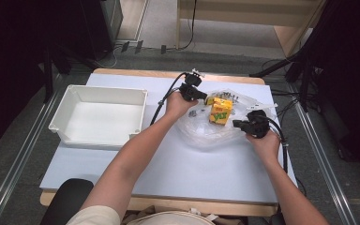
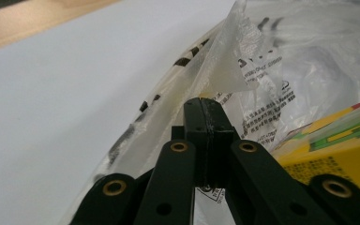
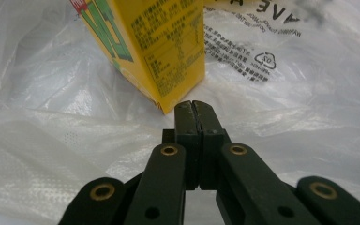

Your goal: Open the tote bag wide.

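Observation:
A clear plastic bag [image 1: 206, 133] with printed lettering lies right of the table's middle. A yellow drink carton [image 1: 221, 112] stands in it. My left gripper [image 1: 204, 97] is at the bag's far left edge with its jaws together. In the left gripper view the shut tips [image 2: 204, 104] sit against a raised flap of the bag [image 2: 243, 61], and the carton [image 2: 337, 150] is at the right. I cannot tell whether film is pinched. My right gripper [image 1: 237, 124] is shut at the bag's right side. Its tips [image 3: 193, 107] rest over the bag's film [image 3: 51, 140], just before the carton's lower corner [image 3: 159, 47].
An empty white bin [image 1: 98, 136] stands on the left of the pale table [image 1: 168, 168]. A black chair back [image 1: 68, 199] is at the front left. Cables trail from both grippers, and dark stands flank the table on the floor.

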